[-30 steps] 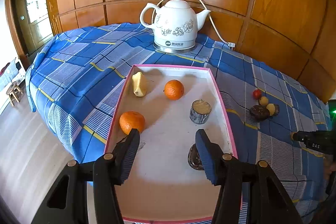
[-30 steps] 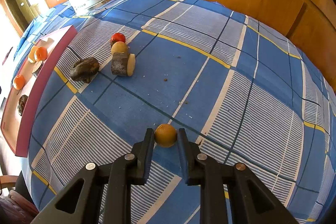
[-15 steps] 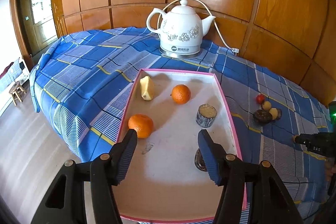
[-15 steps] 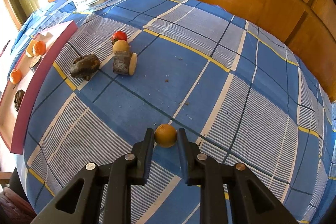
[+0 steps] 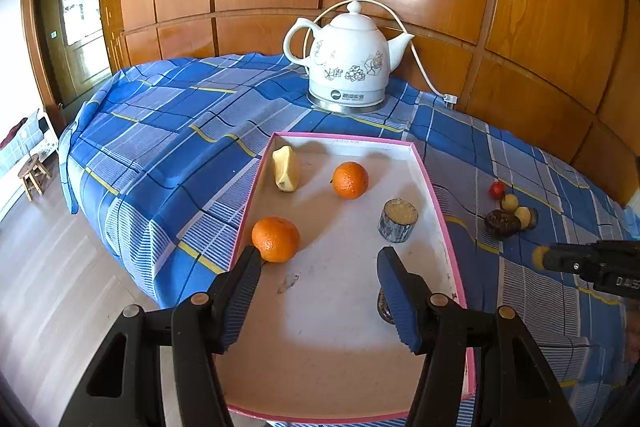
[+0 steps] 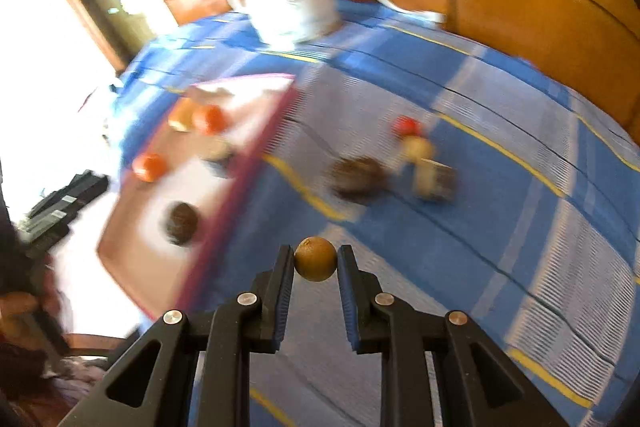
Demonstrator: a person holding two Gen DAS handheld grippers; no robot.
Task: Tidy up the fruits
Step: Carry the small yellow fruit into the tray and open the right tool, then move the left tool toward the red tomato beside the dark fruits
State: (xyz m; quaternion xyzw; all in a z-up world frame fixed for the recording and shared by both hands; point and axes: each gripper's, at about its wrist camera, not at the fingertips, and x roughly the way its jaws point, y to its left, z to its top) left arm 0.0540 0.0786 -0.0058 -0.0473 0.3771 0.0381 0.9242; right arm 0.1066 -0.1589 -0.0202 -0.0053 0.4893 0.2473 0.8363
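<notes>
Round fruit in rt tongs

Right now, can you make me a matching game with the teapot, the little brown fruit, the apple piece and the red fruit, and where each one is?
Things:
1. white kettle
2. small brown fruit
3. apple piece
4. red fruit

Places:
A. inside the pink tray
B. on the cloth, beside the tray
C. between the right gripper fingers
D. behind the tray, by the wall

Pairs: 1-D, 2-C, 3-A, 4-B

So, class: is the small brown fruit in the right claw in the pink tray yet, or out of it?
Out. The brown fruit sits pinched in the right claw, beside the pink tray, not in it.
</notes>
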